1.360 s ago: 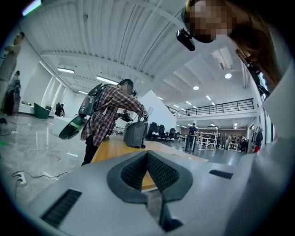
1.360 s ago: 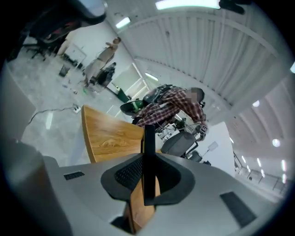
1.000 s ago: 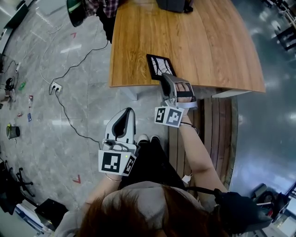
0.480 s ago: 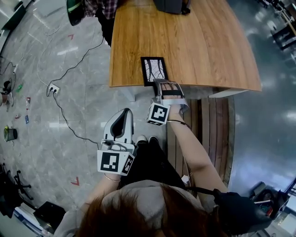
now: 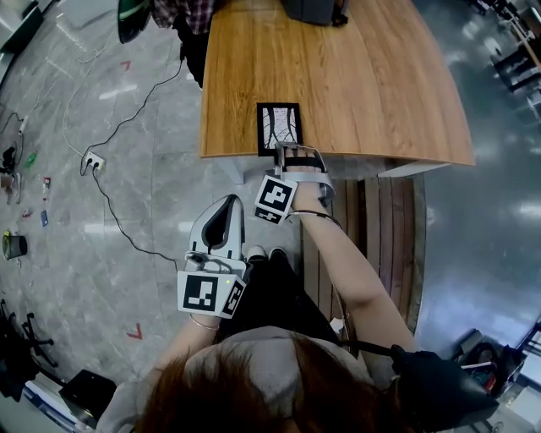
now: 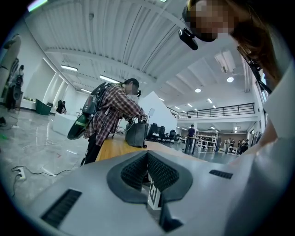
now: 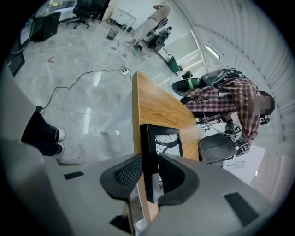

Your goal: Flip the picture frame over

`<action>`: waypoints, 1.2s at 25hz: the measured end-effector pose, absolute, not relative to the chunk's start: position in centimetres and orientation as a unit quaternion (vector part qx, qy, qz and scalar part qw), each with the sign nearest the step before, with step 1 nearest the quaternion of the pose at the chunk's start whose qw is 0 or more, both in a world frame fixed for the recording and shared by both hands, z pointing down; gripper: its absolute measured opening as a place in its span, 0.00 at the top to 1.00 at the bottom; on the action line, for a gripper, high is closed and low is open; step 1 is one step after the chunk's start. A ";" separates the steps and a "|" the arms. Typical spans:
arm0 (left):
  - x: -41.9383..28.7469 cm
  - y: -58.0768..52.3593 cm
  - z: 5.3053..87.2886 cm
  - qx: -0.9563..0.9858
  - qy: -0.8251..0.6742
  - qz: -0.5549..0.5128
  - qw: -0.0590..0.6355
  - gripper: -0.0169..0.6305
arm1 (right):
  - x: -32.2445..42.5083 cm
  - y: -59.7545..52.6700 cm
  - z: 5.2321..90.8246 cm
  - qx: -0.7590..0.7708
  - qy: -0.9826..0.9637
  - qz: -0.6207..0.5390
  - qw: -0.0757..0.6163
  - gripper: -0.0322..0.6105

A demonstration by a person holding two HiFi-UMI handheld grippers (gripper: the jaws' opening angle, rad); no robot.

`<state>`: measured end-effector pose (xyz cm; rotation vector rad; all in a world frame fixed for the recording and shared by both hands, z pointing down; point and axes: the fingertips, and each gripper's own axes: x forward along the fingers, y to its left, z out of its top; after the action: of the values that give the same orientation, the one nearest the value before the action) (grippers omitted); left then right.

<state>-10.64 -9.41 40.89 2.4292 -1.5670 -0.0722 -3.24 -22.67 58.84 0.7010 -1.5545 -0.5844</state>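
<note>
A black picture frame (image 5: 279, 127) lies on the wooden table (image 5: 363, 76) at its near edge, with the branch-pattern print facing up. My right gripper (image 5: 292, 152) reaches over that edge and is shut on the frame's near side. In the right gripper view the frame's black rim (image 7: 148, 152) runs straight between the two pads of the right gripper (image 7: 150, 177). My left gripper (image 5: 228, 207) hangs below and to the left, off the table and over the floor, shut with nothing in it. In its own view the left gripper (image 6: 147, 168) points level along the tabletop.
At the table's far end stand a person in a plaid shirt (image 5: 182, 10) and a black bag (image 5: 313, 8). A power strip (image 5: 93, 159) with a cable lies on the floor to the left. Wooden slats (image 5: 393, 220) run beside my right arm.
The frame, skewed a second ago, has swung square to the table edge and shifted slightly left. My right gripper came down and left with it. The left gripper stayed put.
</note>
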 end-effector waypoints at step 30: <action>-10.5 -10.8 41.8 0.826 -0.543 -0.027 0.146 0.96 | -2.9 -22.9 58.4 0.315 -0.696 -0.271 0.586 0.80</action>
<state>-10.49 -10.76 41.80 2.3787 -1.5645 -0.0783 -2.89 -22.95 58.42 0.7338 -1.6218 -0.6322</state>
